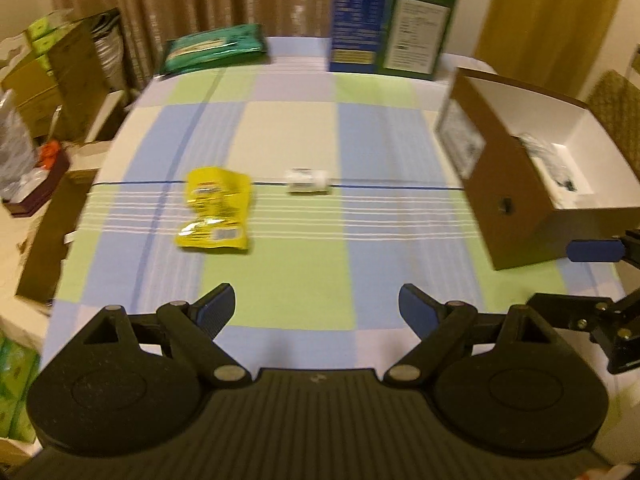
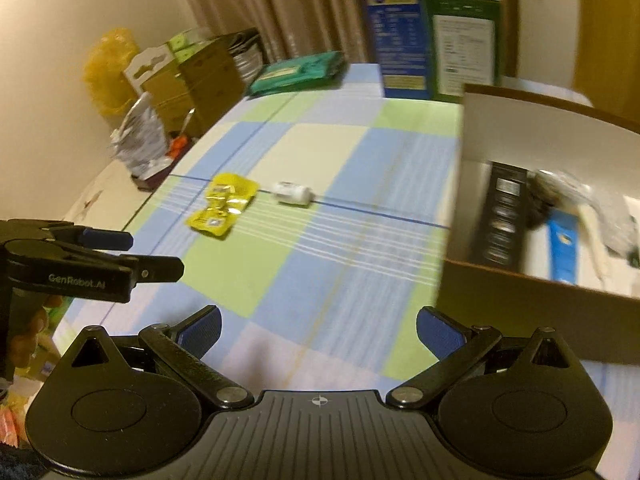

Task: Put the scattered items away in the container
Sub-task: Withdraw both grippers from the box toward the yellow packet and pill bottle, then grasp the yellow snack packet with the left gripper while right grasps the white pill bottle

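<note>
A yellow snack packet (image 1: 216, 210) (image 2: 222, 204) lies flat on the checked tablecloth, and a small white bottle (image 1: 308, 181) (image 2: 293, 193) lies on its side just right of it. The open cardboard box (image 1: 516, 184) (image 2: 532, 280) stands at the table's right and holds several items, among them a black box (image 2: 500, 220) and a blue and white pack (image 2: 564, 252). My left gripper (image 1: 316, 312) is open and empty, well short of the packet. My right gripper (image 2: 318, 334) is open and empty too, near the box's front corner. Each gripper shows at the edge of the other's view.
At the far edge of the checked tablecloth (image 1: 296, 272) lie a green pack (image 1: 214, 48) and two tall cartons, blue (image 1: 358, 24) and green (image 1: 420, 32). Cardboard boxes and bags (image 1: 52, 80) crowd the left side beyond the table. A hand (image 2: 28, 332) holds the left gripper.
</note>
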{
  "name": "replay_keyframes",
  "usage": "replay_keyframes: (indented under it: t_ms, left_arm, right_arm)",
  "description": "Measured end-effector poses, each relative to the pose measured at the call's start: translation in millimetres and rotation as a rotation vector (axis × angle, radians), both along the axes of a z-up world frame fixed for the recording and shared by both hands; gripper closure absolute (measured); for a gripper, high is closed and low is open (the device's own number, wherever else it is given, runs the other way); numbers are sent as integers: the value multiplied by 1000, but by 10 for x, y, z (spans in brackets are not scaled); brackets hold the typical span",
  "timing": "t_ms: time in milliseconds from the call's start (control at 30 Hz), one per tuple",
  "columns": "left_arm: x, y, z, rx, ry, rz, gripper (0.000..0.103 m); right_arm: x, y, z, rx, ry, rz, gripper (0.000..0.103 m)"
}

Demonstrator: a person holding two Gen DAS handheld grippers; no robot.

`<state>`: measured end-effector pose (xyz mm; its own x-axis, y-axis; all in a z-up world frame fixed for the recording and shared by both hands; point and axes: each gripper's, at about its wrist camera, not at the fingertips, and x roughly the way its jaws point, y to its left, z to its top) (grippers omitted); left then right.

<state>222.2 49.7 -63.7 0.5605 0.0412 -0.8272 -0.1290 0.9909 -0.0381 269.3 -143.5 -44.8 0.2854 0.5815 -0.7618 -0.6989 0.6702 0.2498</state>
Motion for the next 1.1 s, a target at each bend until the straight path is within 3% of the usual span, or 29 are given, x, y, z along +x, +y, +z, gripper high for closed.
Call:
replay_keyframes:
  t_ms: [367,767,1100]
  left_arm:
    - [73,528,-138,37,2,67,17]
    - [465,888,-399,50,2,49,17]
    - [909,1070,-663,64,15,5,17]
  right_arm:
    - [152,639,-206,-20,-44,34,2]
    - [443,1172,-545,-52,-54,-50,3]
    - [682,1505,-731,-70,-58,-77,17]
